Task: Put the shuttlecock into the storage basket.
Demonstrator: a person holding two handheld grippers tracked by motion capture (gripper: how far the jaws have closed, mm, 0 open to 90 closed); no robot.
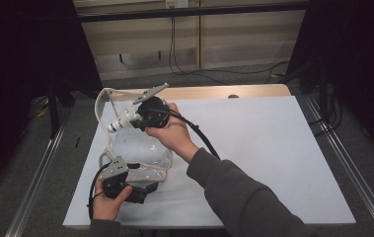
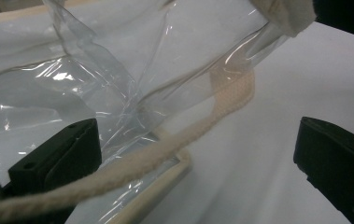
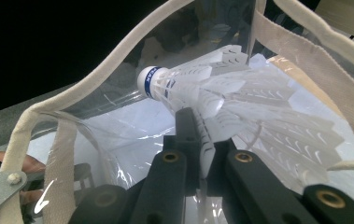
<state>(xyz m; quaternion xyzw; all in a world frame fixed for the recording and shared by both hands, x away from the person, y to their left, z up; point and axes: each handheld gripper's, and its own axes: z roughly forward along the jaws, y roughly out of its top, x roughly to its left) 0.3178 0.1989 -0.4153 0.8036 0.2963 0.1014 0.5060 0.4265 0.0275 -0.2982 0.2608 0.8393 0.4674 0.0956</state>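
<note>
One clear plastic bag [image 1: 140, 148] lies on the one desk [image 1: 263, 148]. One white shuttlecock [image 3: 212, 98] hangs above the bag. Two tongs work there: left tongs [image 1: 137, 190] and right tongs [image 1: 125, 120].

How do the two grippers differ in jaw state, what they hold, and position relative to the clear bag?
The right gripper has jaws shut on a white shuttlecock; the left gripper has jaws wide apart, gripping nothing. The right gripper sits at the clear bag's open top; the left gripper sits at its near edge, cord between its jaws. Both are hand-held.
</note>
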